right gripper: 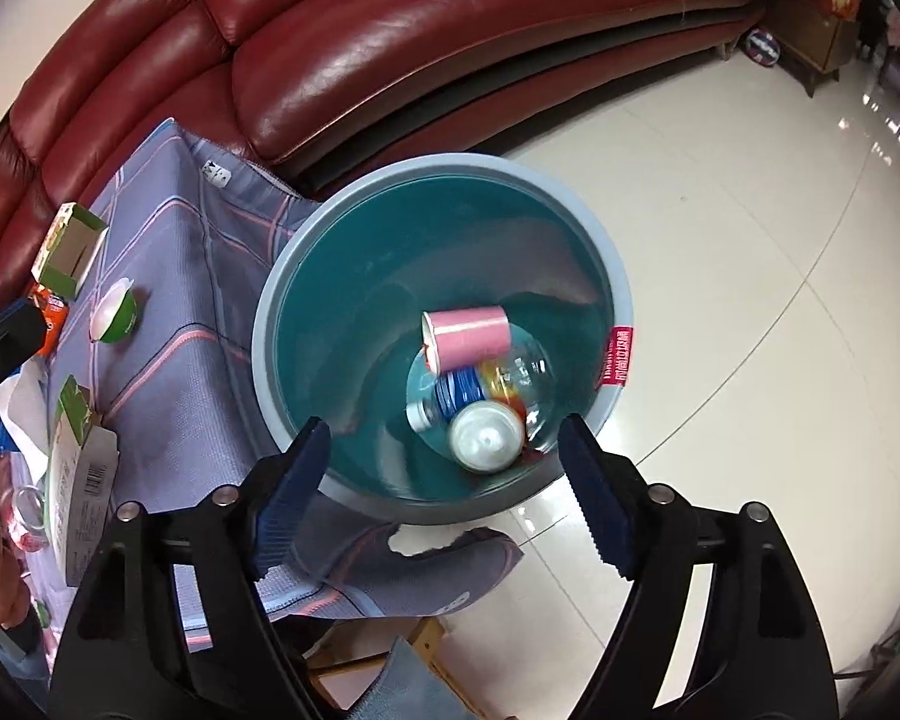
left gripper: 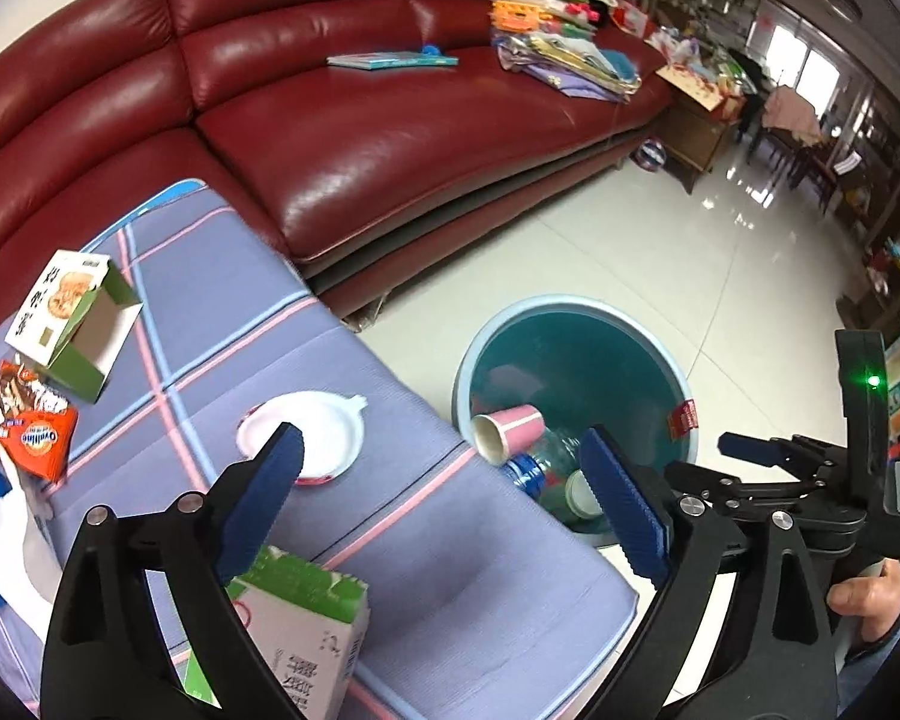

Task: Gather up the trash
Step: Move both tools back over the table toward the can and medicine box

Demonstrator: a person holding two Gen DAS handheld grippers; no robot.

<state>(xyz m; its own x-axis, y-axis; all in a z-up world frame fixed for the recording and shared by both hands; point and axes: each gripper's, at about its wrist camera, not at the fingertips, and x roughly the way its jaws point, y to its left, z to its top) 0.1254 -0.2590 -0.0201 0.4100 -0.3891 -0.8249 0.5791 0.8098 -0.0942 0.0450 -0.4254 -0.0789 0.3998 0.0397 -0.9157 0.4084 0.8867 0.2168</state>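
A teal bin (right gripper: 390, 276) stands on the floor beside the cloth-covered table (left gripper: 390, 420); it also shows in the left wrist view (left gripper: 576, 354). Inside lie a pink paper cup (right gripper: 471, 336), a clear plastic bottle (right gripper: 492, 384) and a white cup (right gripper: 486, 438). My right gripper (right gripper: 444, 480) is open and empty above the bin's near rim. My left gripper (left gripper: 444, 510) is open and empty over the table edge. On the table lie a white bowl (left gripper: 306, 432), a green-and-white carton (left gripper: 306, 630), an open green box (left gripper: 72, 324) and an orange Ovaltine packet (left gripper: 30, 438).
A red leather sofa (left gripper: 360, 138) runs behind the table, with a book (left gripper: 390, 60) and a pile of papers (left gripper: 558, 54) on it. Shiny white tile floor (left gripper: 660, 252) spreads to the right. A wooden side cabinet (left gripper: 696, 132) stands past the sofa end.
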